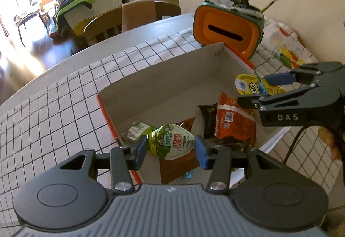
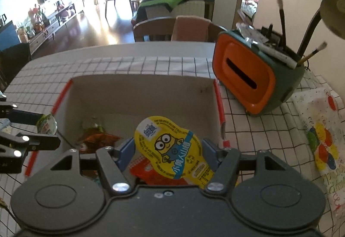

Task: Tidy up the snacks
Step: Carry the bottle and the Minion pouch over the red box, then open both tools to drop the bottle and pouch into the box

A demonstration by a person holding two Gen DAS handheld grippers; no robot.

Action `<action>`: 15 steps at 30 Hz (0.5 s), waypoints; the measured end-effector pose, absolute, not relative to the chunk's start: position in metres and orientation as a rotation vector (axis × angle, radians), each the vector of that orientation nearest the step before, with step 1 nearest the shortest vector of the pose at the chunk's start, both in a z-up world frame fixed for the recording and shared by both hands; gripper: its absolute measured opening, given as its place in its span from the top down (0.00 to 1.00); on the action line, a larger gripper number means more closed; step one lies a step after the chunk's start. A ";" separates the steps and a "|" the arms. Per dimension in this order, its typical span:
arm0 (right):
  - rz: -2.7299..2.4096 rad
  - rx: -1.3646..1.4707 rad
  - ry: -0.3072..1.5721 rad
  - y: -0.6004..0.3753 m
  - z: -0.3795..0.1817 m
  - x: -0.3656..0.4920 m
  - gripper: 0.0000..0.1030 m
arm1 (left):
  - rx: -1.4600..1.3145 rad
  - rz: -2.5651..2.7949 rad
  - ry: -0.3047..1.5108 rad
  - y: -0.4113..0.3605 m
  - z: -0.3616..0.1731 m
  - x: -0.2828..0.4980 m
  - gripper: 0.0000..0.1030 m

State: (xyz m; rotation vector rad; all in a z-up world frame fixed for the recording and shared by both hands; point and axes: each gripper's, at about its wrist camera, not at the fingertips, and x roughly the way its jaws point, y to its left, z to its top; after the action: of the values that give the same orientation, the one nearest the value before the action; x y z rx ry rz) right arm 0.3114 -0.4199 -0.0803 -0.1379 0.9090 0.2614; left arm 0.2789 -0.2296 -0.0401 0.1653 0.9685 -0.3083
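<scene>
While both hover over the box (image 1: 163, 77) | left gripper (image 1: 170, 147) pinches green cup (image 1: 170, 144) | right gripper (image 2: 168, 148) clamps yellow cup (image 2: 172, 150) | light, probably stiff-rimmed; hold rims.

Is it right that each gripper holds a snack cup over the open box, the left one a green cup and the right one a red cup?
Not quite: the right gripper holds a yellow cup, as the right wrist view shows. The left gripper does hold the green cup over the box.
</scene>
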 end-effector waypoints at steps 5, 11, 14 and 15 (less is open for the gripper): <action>0.269 -0.169 0.934 -0.418 -0.094 0.330 0.35 | 0.192 -0.286 1.007 -0.243 -0.054 0.296 0.55; 0.325 -0.201 0.960 -0.409 -0.110 0.351 0.36 | 0.215 -0.264 1.039 -0.255 -0.067 0.311 0.55; 0.353 -0.222 0.973 -0.402 -0.115 0.357 0.36 | 0.225 -0.257 1.063 -0.257 -0.074 0.317 0.55; 0.360 -0.226 0.983 -0.401 -0.117 0.358 0.36 | 0.226 -0.257 1.072 -0.258 -0.076 0.319 0.55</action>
State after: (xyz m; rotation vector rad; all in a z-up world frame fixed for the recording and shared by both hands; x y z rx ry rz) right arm 0.3583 -0.4006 -0.1172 -0.2260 0.9831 0.3597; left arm 0.3185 -0.2584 -0.0761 0.2258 1.0725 -0.2571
